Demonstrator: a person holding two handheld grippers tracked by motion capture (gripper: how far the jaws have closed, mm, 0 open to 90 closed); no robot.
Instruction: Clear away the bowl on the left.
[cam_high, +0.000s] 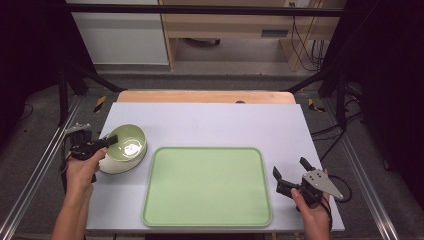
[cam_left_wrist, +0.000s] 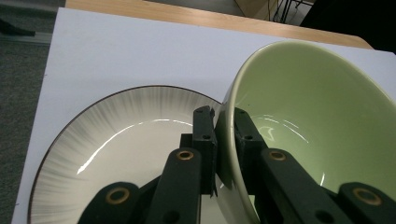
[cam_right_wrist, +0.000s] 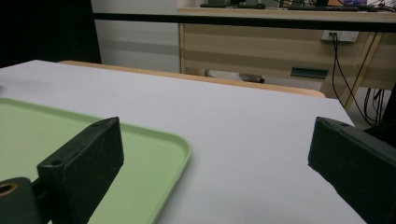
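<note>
A pale green bowl (cam_high: 128, 141) is tilted and lifted at the table's left. My left gripper (cam_high: 111, 139) is shut on its near rim. In the left gripper view the two black jaws pinch the green bowl (cam_left_wrist: 308, 102) wall, one jaw inside and one outside. Beneath it lies a white plate (cam_left_wrist: 116, 140) with a dark streaked rim, seen from above as a white plate (cam_high: 114, 166) under the bowl. My right gripper (cam_high: 291, 172) rests at the table's right front, jaws wide apart with nothing between them.
A large light green tray (cam_high: 207, 186) lies at the table's front centre; its corner (cam_right_wrist: 154, 158) sits just left of my right gripper. The white tabletop (cam_high: 215, 122) stretches behind it. A wooden edge (cam_high: 205, 96) runs along the far side.
</note>
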